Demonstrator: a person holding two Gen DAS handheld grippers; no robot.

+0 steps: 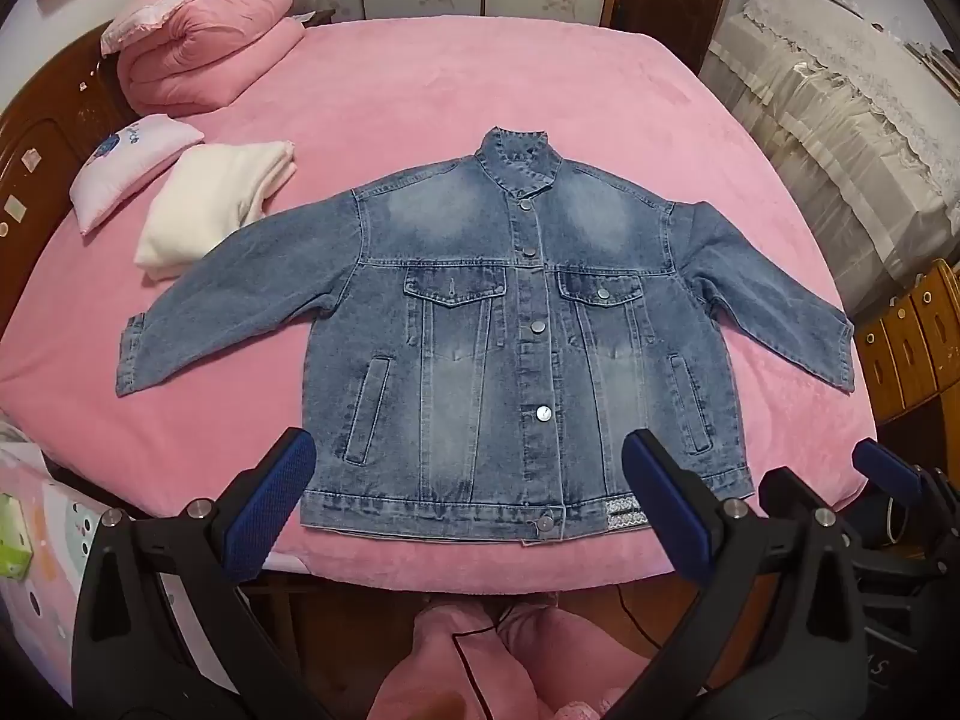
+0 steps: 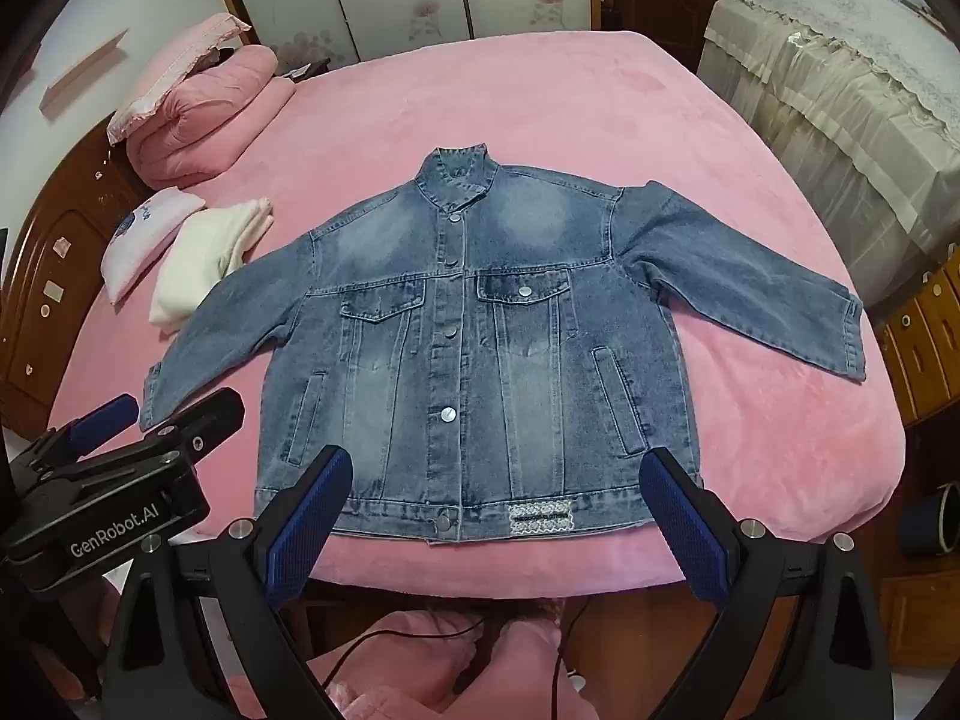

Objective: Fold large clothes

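A blue denim jacket lies flat and buttoned, front up, on the pink bed, both sleeves spread out and hem toward me. It also shows in the right wrist view. My left gripper is open and empty, held above the near bed edge over the hem. My right gripper is open and empty, also over the hem. The right gripper shows at the right edge of the left wrist view, and the left gripper at the left of the right wrist view.
A folded white garment and a small pink pillow lie at the bed's left, next to the left sleeve. A rolled pink quilt sits at the far left corner. Covered furniture stands at right, wooden drawers beside it.
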